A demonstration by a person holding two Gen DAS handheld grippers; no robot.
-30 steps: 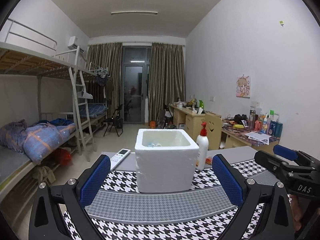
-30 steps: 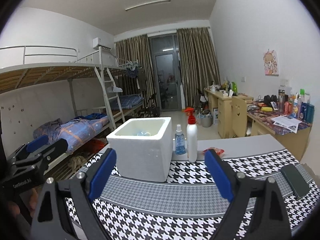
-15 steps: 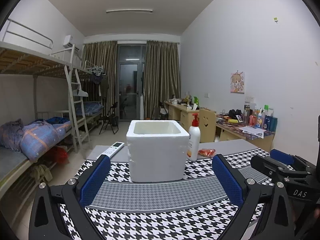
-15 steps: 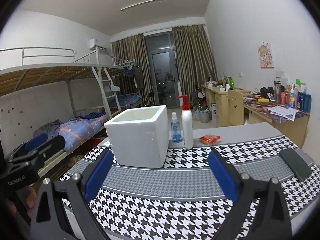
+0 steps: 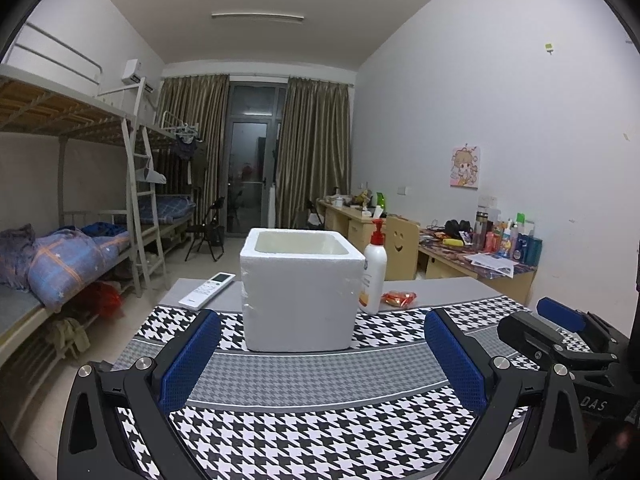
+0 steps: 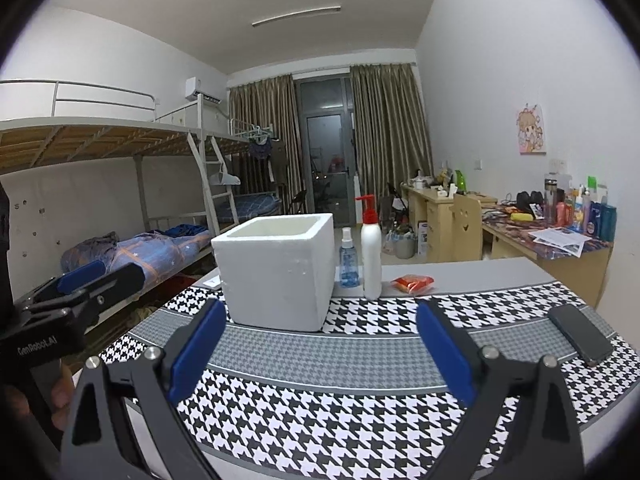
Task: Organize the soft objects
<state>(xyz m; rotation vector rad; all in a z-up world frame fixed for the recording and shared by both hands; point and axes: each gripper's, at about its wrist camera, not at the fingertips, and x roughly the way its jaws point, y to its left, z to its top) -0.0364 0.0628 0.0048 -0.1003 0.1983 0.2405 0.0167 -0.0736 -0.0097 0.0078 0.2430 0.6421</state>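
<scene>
A white foam box (image 5: pixel 300 292) stands open-topped on the houndstooth mat (image 5: pixel 320 420); it also shows in the right wrist view (image 6: pixel 280 272). Its inside is hidden from this low angle. A small red-orange soft packet (image 5: pixel 398 298) lies right of the box, also seen in the right wrist view (image 6: pixel 412 283). My left gripper (image 5: pixel 320 360) is open and empty, in front of the box. My right gripper (image 6: pixel 320 352) is open and empty, also short of the box. Each gripper shows in the other's view, the right one (image 5: pixel 560 336) and the left one (image 6: pixel 76 288).
A white pump bottle (image 6: pixel 371 256) and a small blue spray bottle (image 6: pixel 349 260) stand right of the box. A white remote (image 5: pixel 207 290) lies to its left. A black phone (image 6: pixel 580 334) lies on the mat at the right. Bunk beds stand left, desks right.
Both grippers have dropped lower and drawn back a little from the box, so its inside no longer shows. Both stay open and empty.
</scene>
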